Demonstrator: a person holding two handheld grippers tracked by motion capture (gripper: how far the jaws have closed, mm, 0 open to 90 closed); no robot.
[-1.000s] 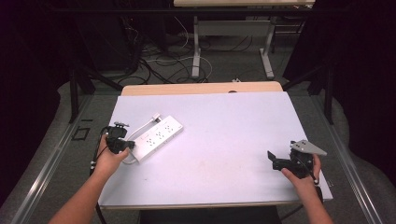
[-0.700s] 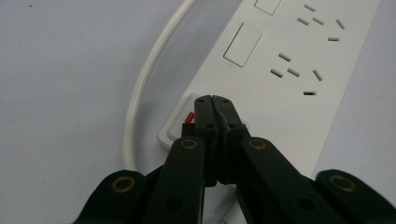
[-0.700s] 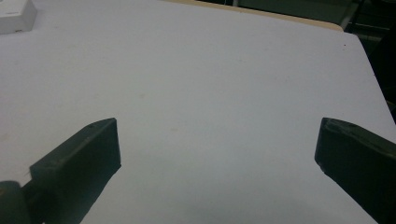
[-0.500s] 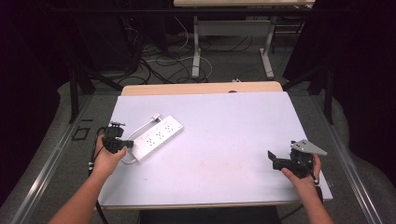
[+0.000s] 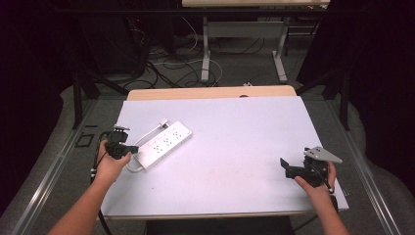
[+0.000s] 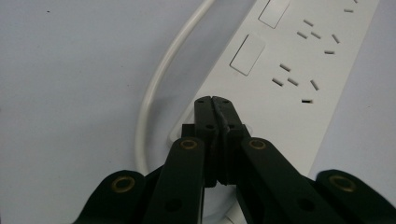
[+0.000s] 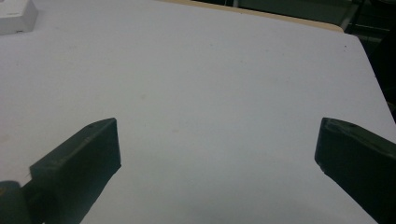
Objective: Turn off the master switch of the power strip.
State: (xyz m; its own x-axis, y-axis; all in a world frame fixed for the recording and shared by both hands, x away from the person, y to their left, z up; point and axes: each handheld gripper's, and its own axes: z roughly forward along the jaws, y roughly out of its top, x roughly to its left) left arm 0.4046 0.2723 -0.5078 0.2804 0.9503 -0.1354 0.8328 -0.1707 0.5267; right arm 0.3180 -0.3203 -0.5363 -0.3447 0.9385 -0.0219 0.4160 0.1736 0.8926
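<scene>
A white power strip [image 5: 164, 144] lies at an angle on the left part of the pale table [image 5: 235, 147], its white cable [image 5: 147, 132] running to a plug [image 5: 163, 122] behind it. My left gripper [image 5: 133, 148] is at the strip's near end. In the left gripper view its jaws [image 6: 215, 100] are pressed together with nothing between them, tips over the strip's end [image 6: 289, 56] beside the looping cable [image 6: 159, 79]. My right gripper [image 5: 286, 167] rests near the table's front right corner, open. In the right gripper view [image 7: 217, 149] bare table lies between its jaws.
A corner of the power strip [image 7: 16, 16] shows far off at the top left of the right gripper view. A wooden strip [image 5: 210, 93] borders the table's far edge. Beyond it stand desk legs [image 5: 205, 54] and loose floor cables [image 5: 166, 68]. A metal rail [image 5: 54, 166] runs along the left.
The left hand has shifted only slightly at the strip's near end, jaws still together. The right hand and gripper have stayed where they were.
</scene>
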